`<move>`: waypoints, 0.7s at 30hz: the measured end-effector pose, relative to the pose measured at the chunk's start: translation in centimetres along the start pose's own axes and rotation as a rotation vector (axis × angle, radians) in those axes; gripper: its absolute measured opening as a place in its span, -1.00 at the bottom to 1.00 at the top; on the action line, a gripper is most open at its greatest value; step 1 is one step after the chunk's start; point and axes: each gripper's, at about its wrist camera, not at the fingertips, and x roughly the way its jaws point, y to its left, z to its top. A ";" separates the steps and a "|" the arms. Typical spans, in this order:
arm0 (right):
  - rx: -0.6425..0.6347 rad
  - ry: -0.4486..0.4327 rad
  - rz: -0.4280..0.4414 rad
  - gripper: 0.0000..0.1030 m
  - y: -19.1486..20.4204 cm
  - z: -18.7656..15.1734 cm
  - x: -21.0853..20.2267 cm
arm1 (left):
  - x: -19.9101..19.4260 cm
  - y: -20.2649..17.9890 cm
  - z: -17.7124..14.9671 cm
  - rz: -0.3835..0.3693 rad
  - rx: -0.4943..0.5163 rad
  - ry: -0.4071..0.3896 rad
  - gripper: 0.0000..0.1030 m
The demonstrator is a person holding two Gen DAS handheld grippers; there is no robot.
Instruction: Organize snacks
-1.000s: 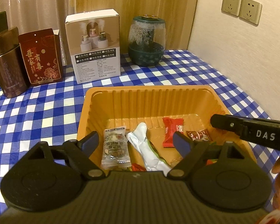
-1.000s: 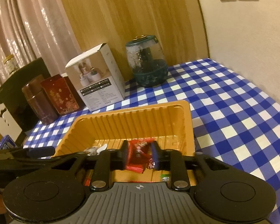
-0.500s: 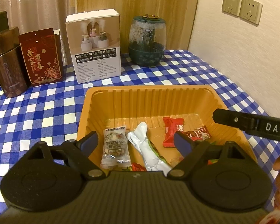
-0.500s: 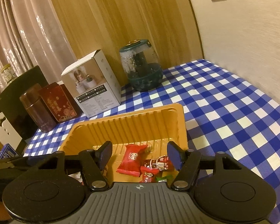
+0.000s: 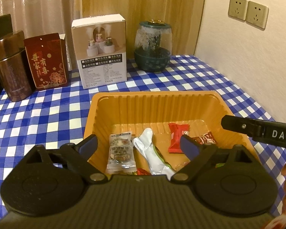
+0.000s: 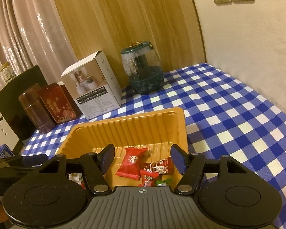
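The fingers of both the left gripper (image 5: 138,146) and right gripper (image 6: 142,159) have just been opening, now apart and empty above the orange tray (image 5: 158,103), so I would lift straight up, without catching its rim.

Both wrist views look forward and down, close over the orange tray (image 5: 154,103). Left view faces it squarely; right view angles leftward. Shared: tray, white box (image 6: 97,87), checked tablecloth (image 6: 228,114).
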 end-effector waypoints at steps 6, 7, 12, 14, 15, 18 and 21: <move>0.004 -0.007 -0.011 0.26 -0.2 0.0 -0.8 | -1.3 -0.1 -0.4 0.004 0.004 -0.040 1.00; 0.006 -0.007 -0.012 0.26 -0.3 0.0 -1.0 | -1.5 -0.2 -0.5 0.015 0.007 -0.041 1.00; 0.010 -0.002 -0.023 0.26 -0.6 -0.3 -1.7 | -2.6 0.1 -1.2 0.044 -0.005 -0.052 1.00; 0.014 0.003 -0.025 0.26 -0.7 -0.6 -2.1 | -3.3 0.2 -1.7 0.039 -0.010 -0.063 1.00; 0.014 0.005 -0.025 0.26 -0.6 -0.8 -2.3 | -3.6 0.2 -1.9 0.037 -0.014 -0.069 1.00; 0.001 0.006 -0.027 0.26 -0.4 -1.2 -3.2 | -4.7 0.1 -2.3 0.038 -0.015 -0.070 1.00; 0.003 0.013 -0.033 0.26 -0.3 -1.7 -4.1 | -5.7 -0.2 -3.0 0.039 -0.022 -0.061 1.00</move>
